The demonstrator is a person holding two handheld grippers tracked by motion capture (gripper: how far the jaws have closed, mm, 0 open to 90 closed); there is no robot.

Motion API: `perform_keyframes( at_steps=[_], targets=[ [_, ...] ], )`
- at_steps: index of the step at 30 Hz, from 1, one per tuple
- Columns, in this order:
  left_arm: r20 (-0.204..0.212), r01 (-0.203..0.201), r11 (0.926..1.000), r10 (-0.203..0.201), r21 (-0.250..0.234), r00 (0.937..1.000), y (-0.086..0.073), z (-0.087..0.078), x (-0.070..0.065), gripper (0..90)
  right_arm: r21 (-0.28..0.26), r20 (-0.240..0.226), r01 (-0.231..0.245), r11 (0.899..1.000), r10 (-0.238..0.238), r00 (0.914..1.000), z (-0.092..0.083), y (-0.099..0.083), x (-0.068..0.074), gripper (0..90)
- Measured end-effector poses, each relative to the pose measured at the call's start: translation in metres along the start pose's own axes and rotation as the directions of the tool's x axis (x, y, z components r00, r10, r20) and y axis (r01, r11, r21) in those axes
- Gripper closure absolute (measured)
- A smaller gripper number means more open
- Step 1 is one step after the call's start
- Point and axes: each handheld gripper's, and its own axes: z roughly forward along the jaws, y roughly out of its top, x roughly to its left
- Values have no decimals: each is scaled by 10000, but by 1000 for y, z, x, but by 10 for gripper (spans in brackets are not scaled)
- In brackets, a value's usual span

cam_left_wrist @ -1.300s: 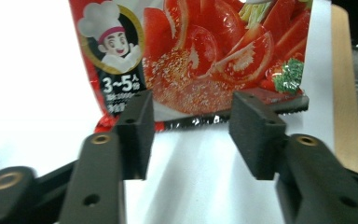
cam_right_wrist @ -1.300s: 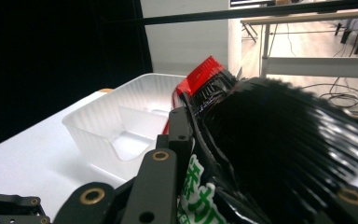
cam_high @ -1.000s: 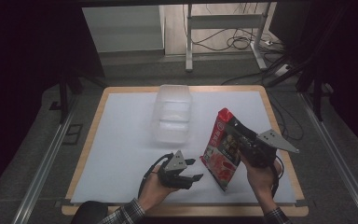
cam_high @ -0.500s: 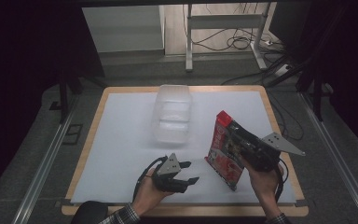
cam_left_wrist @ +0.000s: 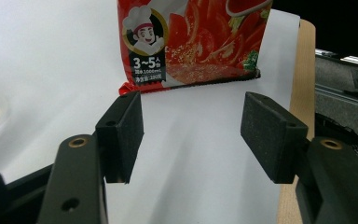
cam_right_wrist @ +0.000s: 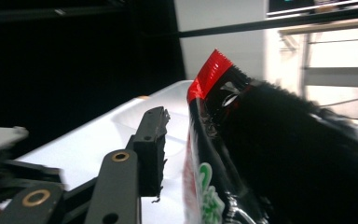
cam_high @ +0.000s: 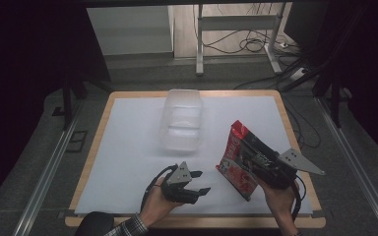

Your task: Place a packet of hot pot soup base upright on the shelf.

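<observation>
Sauce packet [cam_high: 236, 160] stands on edge at lower right of the high view, long axis slanting up-left. Right gripper [cam_high: 256, 160] straddles it; its jaws have just been opening, one pad clear of the film. Left gripper [cam_high: 199, 182], half open and empty, points at the packet's face, near it.

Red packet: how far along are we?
Done: red packet stands on edge on the table. In hand: right gripper jaws have just been opening, packet between them, the visible pad clear of it; left gripper open, empty. Left: packet sits outside the clear container.
</observation>
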Motion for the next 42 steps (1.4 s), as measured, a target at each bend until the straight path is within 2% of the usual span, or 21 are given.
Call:
perform_keyframes(
  at_steps=[2,3,5,6,7,8,9,11,13,14,15,16,18,21,24,27,32,37,42],
  targets=[
    [10,0,10000,0,-14,10000,0,0,0,388,-139,-670,-322,9994,312,9973,-1,-1,-1,576],
    [15,1,10000,-1,-4,10000,0,0,0,386,-174,-715,-254,9995,241,9971,-2,-2,0,576],
    [40,7,10000,-7,0,10000,0,0,0,385,-71,-121,305,9995,-306,9995,-2,-1,4,565],
    [67,10,10000,-10,22,10000,0,0,0,385,-82,-168,347,9994,-348,9993,-2,-2,4,559],
    [57,-1,10000,1,31,10000,0,0,0,382,-175,-430,164,9997,-171,9989,-2,-2,4,555],
    [61,-8,10000,8,40,10000,0,0,0,381,-343,-1048,-262,9991,225,9942,-2,-4,2,555],
    [63,-9,10000,9,52,10000,0,1,0,381,-343,-1048,-262,9991,225,9942,-2,-4,2,555],
    [69,-21,10000,20,61,10000,0,1,0,380,-335,-997,123,9994,-156,9949,-3,-4,6,555],
    [69,-43,10000,43,66,10000,0,1,0,379,-227,-559,991,9948,-1002,9934,-2,-3,11,545],
    [77,-47,10000,47,76,10000,0,1,0,379,-162,-397,1403,9900,-1408,9892,-2,-3,13,542],
    [73,-58,9999,57,85,10000,0,1,0,378,-73,-226,2015,9795,-2016,9792,-1,-4,16,547],
    [73,-62,9999,62,91,10000,0,1,0,379,-37,-141,2214,9752,-2214,9751,-1,-4,17,557],
    [67,-62,9999,61,100,10000,0,1,0,378,-49,-83,2312,9729,-2312,9729,0,-4,18,569],
    [62,-54,10000,54,37,10000,1,2,0,376,-49,-57,2091,9779,-2092,9779,1,-3,16,568],
    [-163,-191,9997,189,-132,9997,7,7,2,397,143,-57,1887,9819,-1886,9820,1,0,15,580],
    [-204,-90,9996,85,-267,9998,17,16,11,427,195,-82,1746,9844,-1745,9846,1,2,14,579],
    [-467,79,9998,-87,-159,9989,25,37,28,444,153,-245,1476,9889,-1472,9888,2,2,12,579],
    [-66,309,9984,-313,-482,9995,31,55,43,445,113,-374,1353,9907,-1348,9902,2,2,11,579],
    [31,-171,9980,174,-606,9998,48,66,44,534,88,-482,1331,9911,-1326,9900,2,2,12,579]
  ],
)
